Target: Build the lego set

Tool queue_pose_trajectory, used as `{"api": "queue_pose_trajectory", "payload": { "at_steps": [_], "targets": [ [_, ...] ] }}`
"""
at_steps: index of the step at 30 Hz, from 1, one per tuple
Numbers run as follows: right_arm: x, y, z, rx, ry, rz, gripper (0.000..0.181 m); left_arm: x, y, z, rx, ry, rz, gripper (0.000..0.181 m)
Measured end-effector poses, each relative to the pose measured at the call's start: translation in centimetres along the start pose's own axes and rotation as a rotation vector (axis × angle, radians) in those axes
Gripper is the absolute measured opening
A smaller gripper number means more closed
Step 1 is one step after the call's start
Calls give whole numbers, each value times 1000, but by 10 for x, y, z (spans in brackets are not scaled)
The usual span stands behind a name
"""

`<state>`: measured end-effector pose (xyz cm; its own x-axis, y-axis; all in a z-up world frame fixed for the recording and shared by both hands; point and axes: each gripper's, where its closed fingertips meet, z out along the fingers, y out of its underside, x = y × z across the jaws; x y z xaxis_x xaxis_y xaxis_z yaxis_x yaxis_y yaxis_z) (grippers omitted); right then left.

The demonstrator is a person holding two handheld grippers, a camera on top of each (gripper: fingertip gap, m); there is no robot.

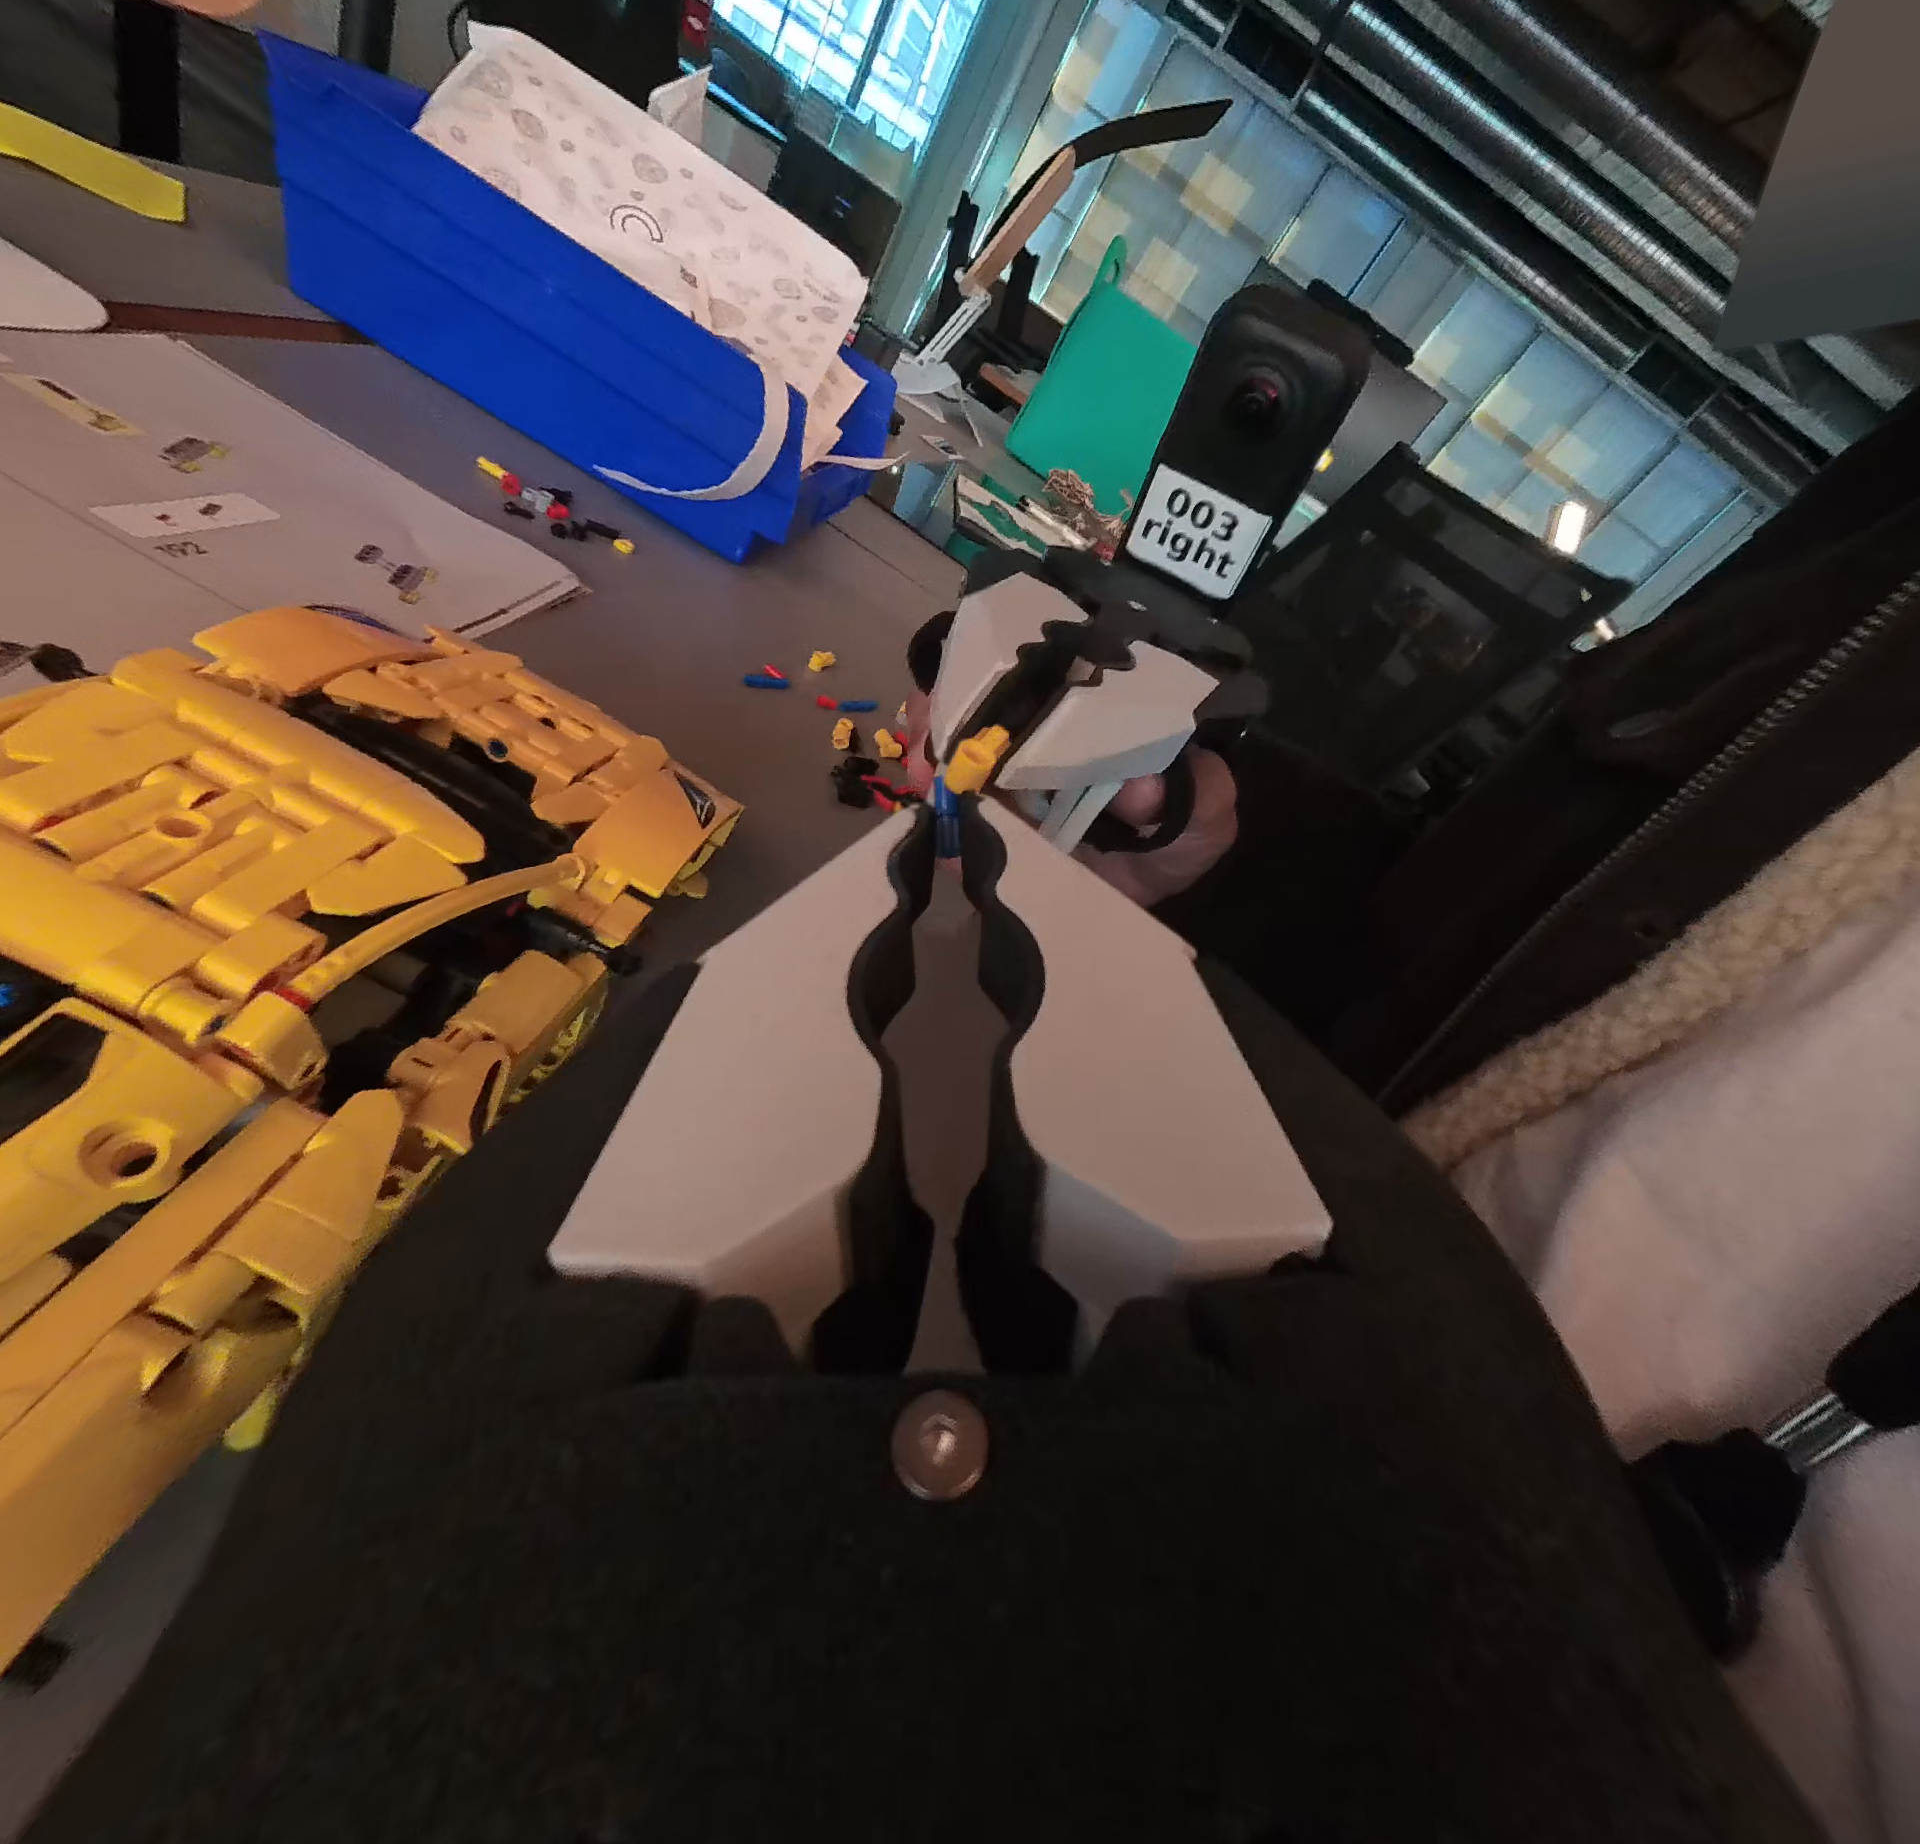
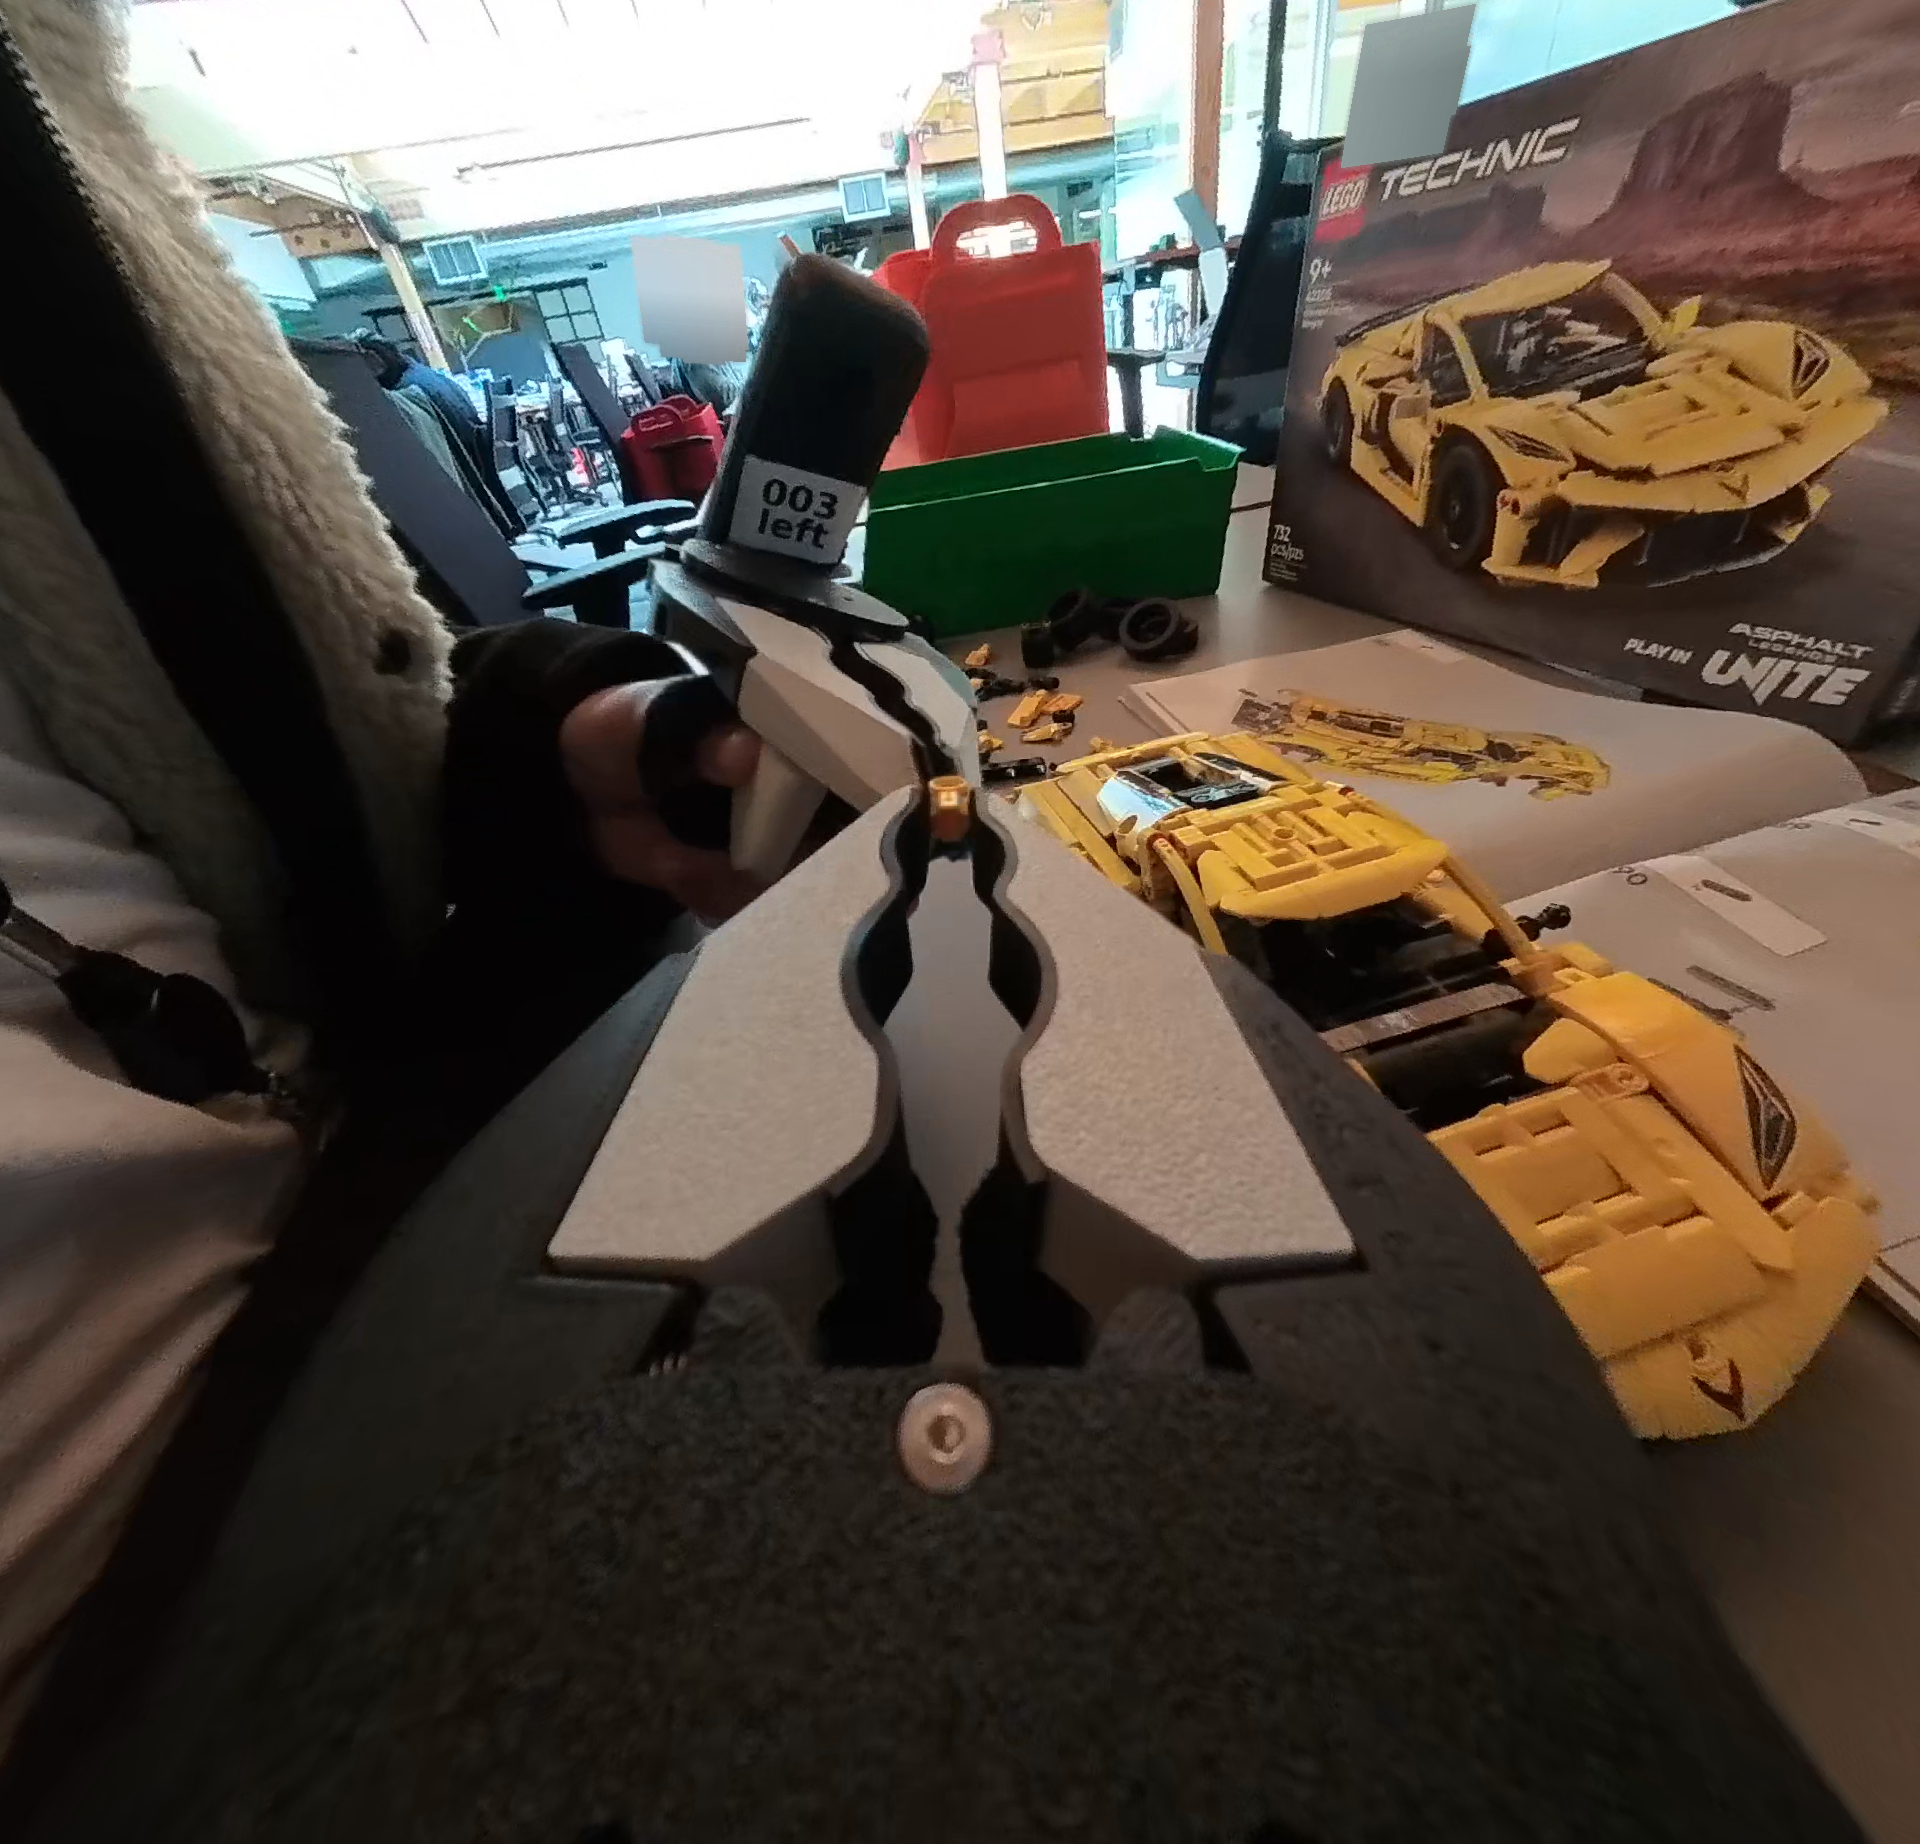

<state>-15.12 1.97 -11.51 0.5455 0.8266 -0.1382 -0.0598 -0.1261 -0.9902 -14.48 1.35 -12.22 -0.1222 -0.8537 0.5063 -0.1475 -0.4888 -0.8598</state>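
Note:
The yellow Lego car [image 1: 260, 911] lies on the grey table to the left; in the right wrist view the car [image 2: 1455, 963] is to the right. My left gripper [image 1: 945, 830] is shut on a small blue pin [image 1: 945, 818]. My right gripper [image 2: 948, 820] is shut on a small yellow connector [image 2: 948, 802]. The two grippers meet tip to tip above the table's near edge. The yellow connector [image 1: 979, 755] in the right gripper [image 1: 971, 768] touches the blue pin's end. The left gripper [image 2: 928, 755] faces me in the right wrist view; the blue pin is hidden there.
Loose small pieces [image 1: 842, 724] lie beyond the grippers. An open instruction booklet [image 1: 260, 485] and a blue bin [image 1: 499, 308] sit behind the car. A green bin [image 2: 1039, 537], black tyres [image 2: 1122, 631] and the set's box [image 2: 1610, 392] stand at the back. A person's jacket is close by. Less than 4 cm separates the two grippers' tips.

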Motion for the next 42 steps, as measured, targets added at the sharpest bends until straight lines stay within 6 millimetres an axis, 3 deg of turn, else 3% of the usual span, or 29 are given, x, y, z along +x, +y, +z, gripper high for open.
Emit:
{"api": "queue_pose_trajectory", "payload": {
  "at_steps": [29, 35, 42],
  "targets": [
    [-10, -16, -6, 129, -158, 239, 5, 18, -15, -2, 68, 46, 35, 4],
    [-3, -28, -10, 252, -245, 491, 6, 21, -27, -2, 100, -12, 159, 4],
    [-4, -28, -5, 259, -264, 548, 6, 14, -26, -1, 89, -84, 193, 4]
  ]
}}
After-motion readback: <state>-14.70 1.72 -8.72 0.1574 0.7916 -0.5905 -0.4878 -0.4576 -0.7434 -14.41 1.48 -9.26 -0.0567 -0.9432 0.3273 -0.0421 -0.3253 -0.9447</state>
